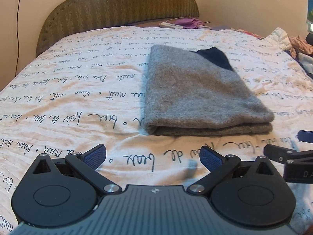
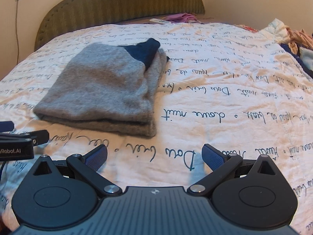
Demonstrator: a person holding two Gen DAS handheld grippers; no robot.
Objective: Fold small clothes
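The left claw (image 1: 153,157) stands wide open over the bedsheet (image 1: 78,98), its blue pads (image 1: 95,156) well apart and holding nothing. Just ahead of it and slightly to its right lies the folded grey garment (image 1: 195,90), flat on the sheet, its near folded edge facing the claw, a dark navy part (image 1: 215,57) showing at its far end. The right claw (image 2: 154,156) is equally wide open and empty, and sits beside the left one; from it the grey garment (image 2: 101,90) lies ahead and to the left, clear of its fingers. Beyond the garment the sheet, printed with handwriting, runs up to a padded olive headboard (image 1: 117,4). A purple cloth (image 1: 187,22) and what may be a white power strip (image 1: 171,25) lie near the headboard, too small to be sure. Far to the right of both claws is a heap of mixed clothes (image 2: 293,37).
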